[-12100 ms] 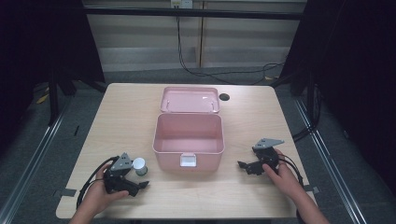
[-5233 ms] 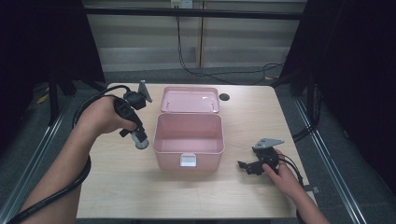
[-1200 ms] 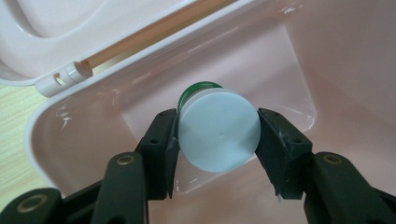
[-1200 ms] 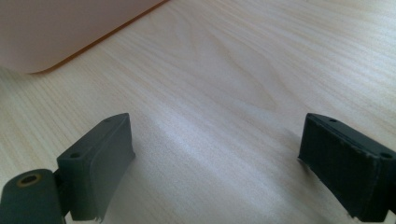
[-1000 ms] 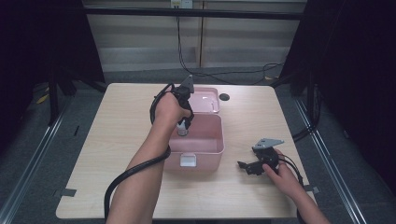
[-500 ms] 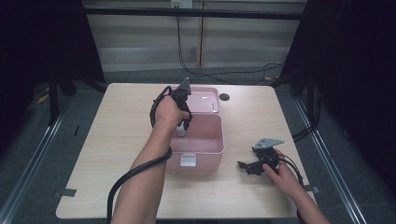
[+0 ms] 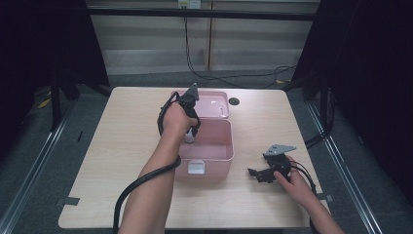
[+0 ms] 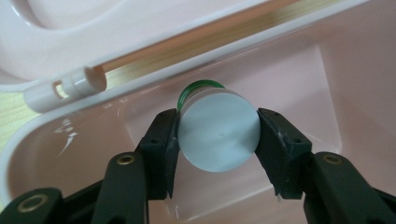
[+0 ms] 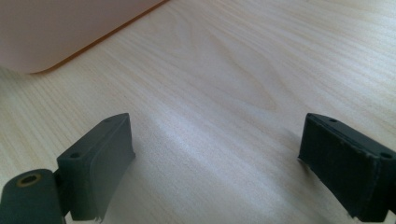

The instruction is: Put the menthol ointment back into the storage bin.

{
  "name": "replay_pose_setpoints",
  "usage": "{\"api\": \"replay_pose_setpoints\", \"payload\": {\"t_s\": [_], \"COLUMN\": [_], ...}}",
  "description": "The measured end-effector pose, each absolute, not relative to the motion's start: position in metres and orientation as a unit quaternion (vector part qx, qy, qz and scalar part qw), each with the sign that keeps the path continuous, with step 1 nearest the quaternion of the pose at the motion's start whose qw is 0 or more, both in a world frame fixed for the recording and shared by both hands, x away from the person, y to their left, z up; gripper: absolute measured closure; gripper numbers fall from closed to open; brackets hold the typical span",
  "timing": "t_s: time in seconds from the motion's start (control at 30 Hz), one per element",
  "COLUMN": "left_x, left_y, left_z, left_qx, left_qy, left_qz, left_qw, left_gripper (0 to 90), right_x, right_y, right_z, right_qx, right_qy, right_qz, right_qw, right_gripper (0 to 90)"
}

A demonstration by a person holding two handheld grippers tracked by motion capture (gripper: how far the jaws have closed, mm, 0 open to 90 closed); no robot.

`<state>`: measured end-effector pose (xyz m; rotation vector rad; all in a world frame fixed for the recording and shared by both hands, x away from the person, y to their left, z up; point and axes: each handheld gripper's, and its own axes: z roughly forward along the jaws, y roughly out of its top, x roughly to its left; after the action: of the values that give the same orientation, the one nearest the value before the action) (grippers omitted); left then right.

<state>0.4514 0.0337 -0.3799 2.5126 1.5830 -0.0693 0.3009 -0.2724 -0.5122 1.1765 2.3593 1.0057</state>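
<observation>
No writing or label can be read on anything here. A pink plastic box (image 7: pixel 209 151) sits open at the middle of the light wooden table (image 7: pixel 117 146), its lid (image 7: pixel 214 103) laid back flat on the far side, joined by a hinge (image 8: pixel 65 88) along the far rim. A white latch (image 7: pixel 196 167) shows on the box's near wall.

The left gripper (image 7: pixel 190 134) reaches down into the far left part of the box, its jaws clenched on a small white bottle (image 8: pixel 218 130) with a green cap (image 8: pixel 198 87). In the left gripper view the bottle's round pale base faces the camera, pressed between the two black pads (image 8: pixel 161 149), with the cap end pointing toward the box's far wall. The bottle hangs inside the box; whether it touches the floor cannot be told. Apart from the bottle, the visible part of the box's interior is bare.

The right gripper (image 7: pixel 258 173) rests on the table to the right of the box, near the front edge, its jaws spread wide with only wood grain between them. A dark round disc (image 7: pixel 234 101) lies on the table just right of the lid.
</observation>
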Motion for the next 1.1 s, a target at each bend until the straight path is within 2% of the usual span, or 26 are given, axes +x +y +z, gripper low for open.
{"api": "replay_pose_setpoints", "payload": {"t_s": [1.1], "left_x": [0.453], "left_y": [0.030], "left_z": [-0.404], "left_qx": [0.842], "left_qy": [0.532], "left_qz": [-0.016], "left_qw": [0.083], "left_gripper": [50.1], "right_x": [0.301], "right_y": [-0.272], "right_z": [-0.512], "right_qx": [0.412], "right_qy": [0.825], "right_qz": [0.352], "right_qw": [0.159], "right_gripper": [9.2]}}
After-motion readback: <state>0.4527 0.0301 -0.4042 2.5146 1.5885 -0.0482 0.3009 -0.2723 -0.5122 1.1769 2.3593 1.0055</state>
